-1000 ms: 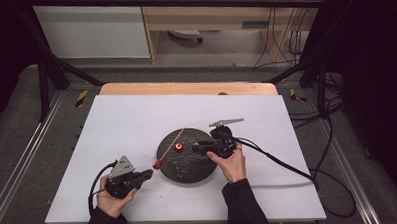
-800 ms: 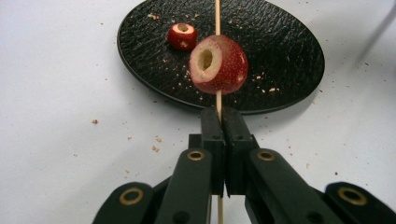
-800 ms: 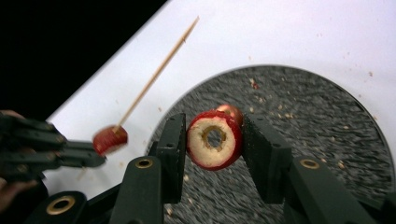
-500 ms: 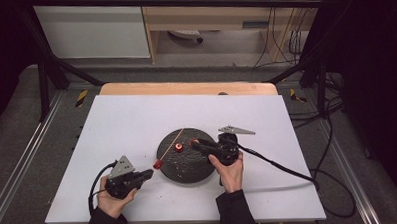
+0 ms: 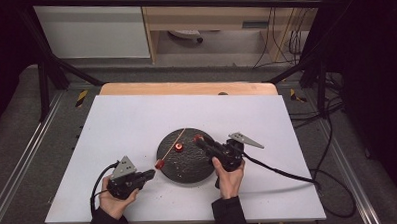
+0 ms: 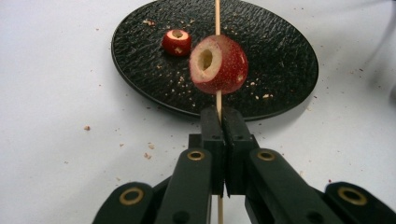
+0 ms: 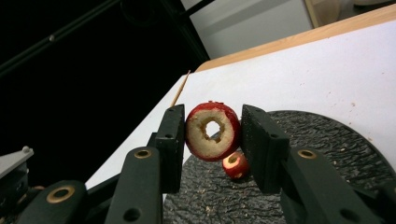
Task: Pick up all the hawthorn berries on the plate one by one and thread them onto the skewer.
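My left gripper (image 5: pixel 151 172) (image 6: pixel 218 117) is shut on a thin wooden skewer (image 6: pixel 217 14) near the black plate's left rim. A cored red fruit piece (image 6: pixel 219 65) (image 5: pixel 160 164) is threaded on the skewer (image 5: pixel 175 142) just beyond the jaws. The stick slants over the black plate (image 5: pixel 188 167). My right gripper (image 5: pixel 199 140) (image 7: pixel 212 127) is shut on a second cored red fruit piece (image 7: pixel 212 131), hole facing the camera, above the plate (image 7: pixel 327 140). A third, smaller red piece (image 5: pixel 178 146) (image 7: pixel 236 165) (image 6: pixel 176 42) lies on the plate (image 6: pixel 280 51).
The plate sits on a white board (image 5: pixel 137 124) over a wooden table (image 5: pixel 185 87). Crumbs dot the board (image 6: pixel 70 116) near the plate. The right gripper's cable (image 5: pixel 283 174) trails off to the right. Dark frame bars stand at the far corners.
My right hand has shifted to the right and toward the near edge, sinking a little, with the red piece still held. The left hand and skewer have stayed put.
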Demonstrator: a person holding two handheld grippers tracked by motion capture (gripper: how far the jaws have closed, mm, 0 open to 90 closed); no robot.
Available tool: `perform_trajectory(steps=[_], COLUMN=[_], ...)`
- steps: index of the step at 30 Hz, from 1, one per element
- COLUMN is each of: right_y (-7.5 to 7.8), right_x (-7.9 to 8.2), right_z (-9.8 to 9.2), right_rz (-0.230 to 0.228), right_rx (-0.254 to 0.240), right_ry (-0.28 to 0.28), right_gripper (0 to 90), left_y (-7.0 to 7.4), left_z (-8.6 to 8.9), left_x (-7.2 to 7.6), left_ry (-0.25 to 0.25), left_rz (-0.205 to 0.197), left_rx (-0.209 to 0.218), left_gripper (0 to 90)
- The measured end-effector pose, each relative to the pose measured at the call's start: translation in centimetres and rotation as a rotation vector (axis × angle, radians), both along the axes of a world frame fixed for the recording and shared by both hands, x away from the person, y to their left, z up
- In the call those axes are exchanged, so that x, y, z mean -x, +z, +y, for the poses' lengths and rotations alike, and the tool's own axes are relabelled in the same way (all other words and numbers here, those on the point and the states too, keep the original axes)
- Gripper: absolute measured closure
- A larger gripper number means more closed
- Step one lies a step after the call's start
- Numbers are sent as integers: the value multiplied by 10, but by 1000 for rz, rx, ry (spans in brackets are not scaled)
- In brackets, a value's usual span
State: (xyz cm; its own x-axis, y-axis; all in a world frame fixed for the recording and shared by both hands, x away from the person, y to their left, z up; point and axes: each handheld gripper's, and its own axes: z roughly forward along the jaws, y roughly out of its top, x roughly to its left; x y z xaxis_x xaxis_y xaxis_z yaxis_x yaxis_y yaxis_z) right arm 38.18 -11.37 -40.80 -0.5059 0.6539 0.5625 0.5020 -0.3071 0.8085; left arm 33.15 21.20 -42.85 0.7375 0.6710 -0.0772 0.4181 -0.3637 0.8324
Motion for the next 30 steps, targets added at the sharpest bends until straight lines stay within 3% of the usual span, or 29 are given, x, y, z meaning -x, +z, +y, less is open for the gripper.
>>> perform_trajectory(steps=[6, 30], right_y=[0, 0], right_x=[0, -15], right_z=[-2, 0], right_rz=[-53, -120], right_rx=[-32, -159], right_ry=[-48, -159], right_gripper=[617, 618], left_y=[0, -4], left_z=[-5, -20], left_x=[1, 5], left_ry=[-6, -34], left_rz=[-2, -5], left_rx=[1, -1], left_gripper=[882, 882])
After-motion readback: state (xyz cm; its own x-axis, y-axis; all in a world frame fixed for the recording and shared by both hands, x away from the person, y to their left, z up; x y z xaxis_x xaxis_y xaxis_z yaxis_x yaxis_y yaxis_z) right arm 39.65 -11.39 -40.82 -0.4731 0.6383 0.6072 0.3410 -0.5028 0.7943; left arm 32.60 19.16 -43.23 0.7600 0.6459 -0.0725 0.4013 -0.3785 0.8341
